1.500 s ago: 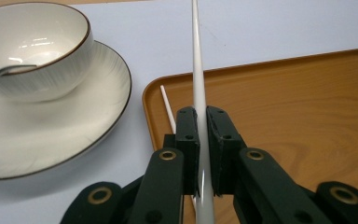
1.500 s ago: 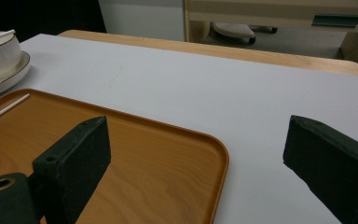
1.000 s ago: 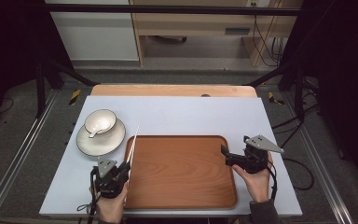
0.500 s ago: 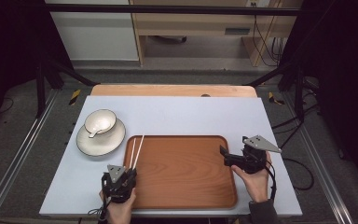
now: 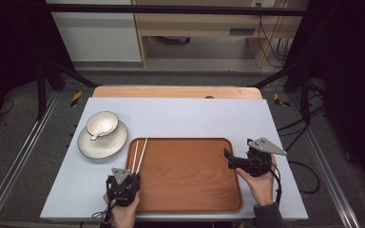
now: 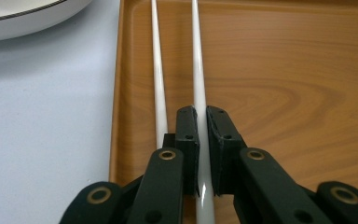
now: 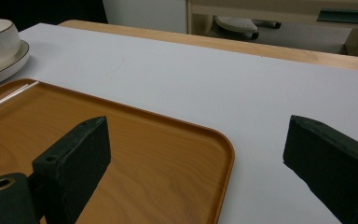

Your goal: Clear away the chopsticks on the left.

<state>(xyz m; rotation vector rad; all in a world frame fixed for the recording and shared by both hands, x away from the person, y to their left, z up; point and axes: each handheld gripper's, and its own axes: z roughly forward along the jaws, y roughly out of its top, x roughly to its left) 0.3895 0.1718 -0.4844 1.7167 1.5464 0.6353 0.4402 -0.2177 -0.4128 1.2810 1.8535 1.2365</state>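
Two slim white chopsticks (image 6: 198, 70) lie side by side along the left edge of a brown wooden tray (image 5: 190, 175), their far tips pointing away from the person. The left tongs (image 5: 126, 179), at the tray's near left corner, are clenched on the near end of one chopstick, the one farther from the tray's rim; in the left gripper view the black pads pinch that stick between them while the second chopstick (image 6: 159, 84) runs loose just beside the jaw, between it and the rim. The low, level hold suggests the pair is being laid flat inside the tray, parallel to its edge so they sit tidily and cannot roll off.

Just off the tray's far left corner stands a white plate (image 5: 91, 147) with a white bowl (image 5: 102, 122) on it, a spoon (image 5: 98, 133) resting in the bowl; they seem to wait their turn, close enough to reach.

At the tray's right edge the right tongs (image 5: 227, 156) are released, jaws wide apart with nothing between them, one over the tray's rim and the other over the pale counter (image 5: 195, 114), apparently waiting or ready to steady the tray.

The tray sits near the front of the counter, in front of the person's two hands.
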